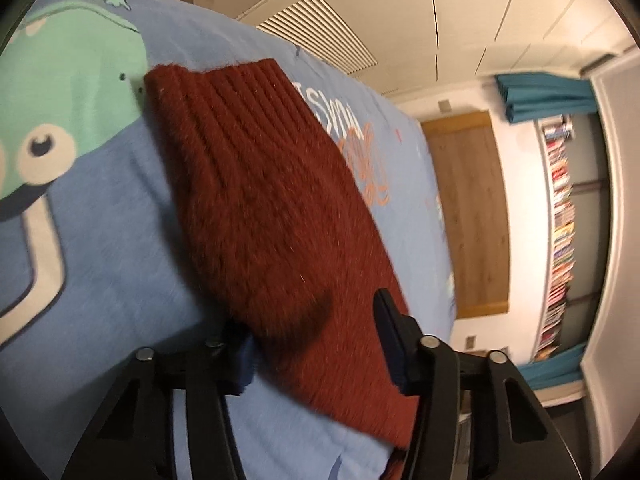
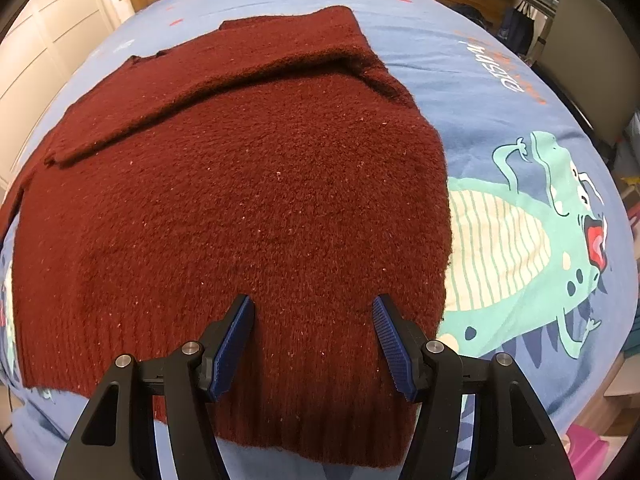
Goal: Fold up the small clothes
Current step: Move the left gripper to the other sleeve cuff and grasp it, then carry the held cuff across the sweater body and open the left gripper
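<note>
A dark red knitted sweater (image 2: 240,200) lies flat on a blue bedsheet (image 2: 500,92), with one sleeve (image 2: 224,76) folded across its upper part. My right gripper (image 2: 312,336) points down over the ribbed hem near the sweater's right edge; it is open and grips nothing. In the left wrist view, which is rolled sideways, a ribbed red sleeve (image 1: 260,184) stretches away over the sheet (image 1: 100,260). My left gripper (image 1: 312,344) straddles the sleeve's near end. The cloth covers one fingertip, the other finger (image 1: 390,332) lies over the cloth, and the jaws stand apart.
The sheet carries a green dinosaur print (image 2: 520,240) right of the sweater. A chair (image 2: 580,60) stands past the bed's far right corner, with a pink box (image 2: 588,452) low on the right. A bookshelf (image 1: 560,220) and a wooden panel (image 1: 468,216) lie beyond the bed.
</note>
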`<state>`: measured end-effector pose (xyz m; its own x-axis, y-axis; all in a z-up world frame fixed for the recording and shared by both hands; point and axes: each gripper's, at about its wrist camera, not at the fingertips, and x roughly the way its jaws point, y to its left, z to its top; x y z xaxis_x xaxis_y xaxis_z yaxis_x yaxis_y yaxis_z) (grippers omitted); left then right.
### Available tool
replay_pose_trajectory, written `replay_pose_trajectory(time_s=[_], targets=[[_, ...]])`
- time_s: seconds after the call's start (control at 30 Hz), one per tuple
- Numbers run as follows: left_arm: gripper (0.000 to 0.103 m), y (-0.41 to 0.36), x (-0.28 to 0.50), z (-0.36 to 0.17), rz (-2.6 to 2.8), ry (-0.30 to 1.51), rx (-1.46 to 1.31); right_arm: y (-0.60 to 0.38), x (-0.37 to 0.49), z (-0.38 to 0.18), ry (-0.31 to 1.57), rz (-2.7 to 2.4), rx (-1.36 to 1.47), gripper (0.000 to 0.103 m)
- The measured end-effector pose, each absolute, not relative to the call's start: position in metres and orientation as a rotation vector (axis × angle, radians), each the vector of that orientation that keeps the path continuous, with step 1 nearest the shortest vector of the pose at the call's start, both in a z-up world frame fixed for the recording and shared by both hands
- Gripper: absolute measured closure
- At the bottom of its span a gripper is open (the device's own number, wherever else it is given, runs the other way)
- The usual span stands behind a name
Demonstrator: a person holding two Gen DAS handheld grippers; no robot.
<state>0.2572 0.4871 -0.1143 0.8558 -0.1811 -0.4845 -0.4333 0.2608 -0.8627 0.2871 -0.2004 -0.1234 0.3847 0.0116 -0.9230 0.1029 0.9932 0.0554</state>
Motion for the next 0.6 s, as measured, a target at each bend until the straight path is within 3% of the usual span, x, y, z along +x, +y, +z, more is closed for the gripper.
replay_pose_trajectory(time_s=[0.27, 0.6], targets=[[0.087, 0.515, 0.274, -0.128, 0.208, 0.5, -1.43, -0.204, 0.292, -0.126, 1.176, -0.055, 0.123, 0.038], [0.091, 0.508, 0.287, -0.116, 0.249, 0.536, -1.402, -0.208, 0.292, -0.129, 1.166, -0.039, 0.149, 0.037]])
